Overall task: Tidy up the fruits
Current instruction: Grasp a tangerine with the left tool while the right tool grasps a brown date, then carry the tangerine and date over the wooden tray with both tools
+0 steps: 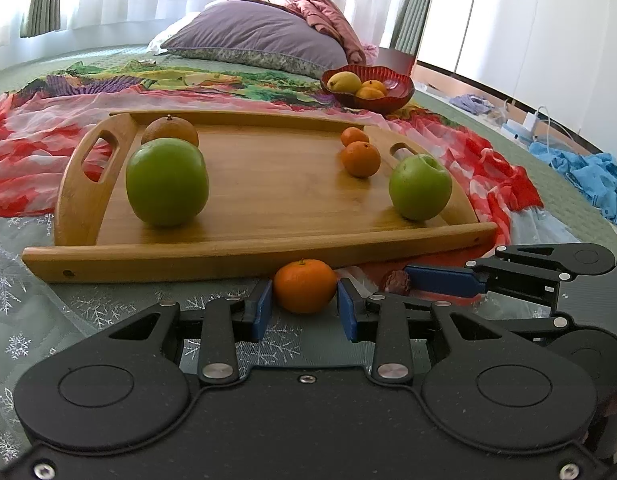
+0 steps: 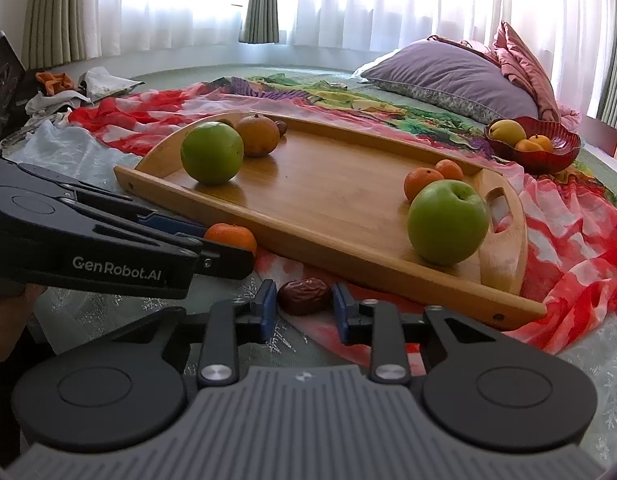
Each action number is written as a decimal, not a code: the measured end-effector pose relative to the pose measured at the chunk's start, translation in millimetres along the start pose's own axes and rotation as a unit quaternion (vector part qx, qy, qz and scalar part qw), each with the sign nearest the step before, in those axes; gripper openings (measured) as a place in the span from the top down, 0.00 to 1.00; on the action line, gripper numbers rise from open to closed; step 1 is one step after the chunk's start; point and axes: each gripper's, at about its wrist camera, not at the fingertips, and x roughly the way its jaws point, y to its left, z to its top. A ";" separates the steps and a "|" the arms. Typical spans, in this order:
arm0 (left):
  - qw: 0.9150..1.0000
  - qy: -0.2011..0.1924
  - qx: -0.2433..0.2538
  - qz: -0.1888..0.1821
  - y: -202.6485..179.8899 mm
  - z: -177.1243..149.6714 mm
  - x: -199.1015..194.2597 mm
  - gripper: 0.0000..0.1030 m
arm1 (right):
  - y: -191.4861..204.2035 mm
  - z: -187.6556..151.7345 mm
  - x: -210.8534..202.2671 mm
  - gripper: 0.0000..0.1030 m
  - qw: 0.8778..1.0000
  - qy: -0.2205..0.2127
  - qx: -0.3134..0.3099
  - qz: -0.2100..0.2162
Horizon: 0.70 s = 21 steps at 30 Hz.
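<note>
Two stray fruits lie on the bed just in front of the wooden tray (image 1: 244, 248), so each spread gripper brackets one: left gripper (image 1: 304, 308) around the mandarin (image 1: 305, 286), right gripper (image 2: 304, 312) around the date (image 2: 304, 296), neither visibly pinched.

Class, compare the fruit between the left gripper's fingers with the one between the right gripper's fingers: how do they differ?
The mandarin is bright orange; the date is dark reddish-brown. The mandarin's skin looks smooth and round, the date's wrinkled and oblong. The mandarin looks larger than the date. Both lie on the cloth in front of the wooden tray, each between open fingers.
</note>
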 end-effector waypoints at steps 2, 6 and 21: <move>1.000 -0.002 0.001 0.002 -0.9 0.2 0.0 0.69 | 1.1 0.9 -0.3 0.66 1.000 0.000 -0.004 -0.002; 1.000 -0.009 0.005 0.001 -5.3 1.9 -4.3 0.70 | 3.7 2.4 -4.7 0.66 1.000 -0.005 -0.012 -0.008; 0.998 -0.052 0.022 0.027 -17.1 22.8 -23.9 0.70 | 5.6 17.7 -21.8 0.66 0.999 -0.034 -0.021 -0.028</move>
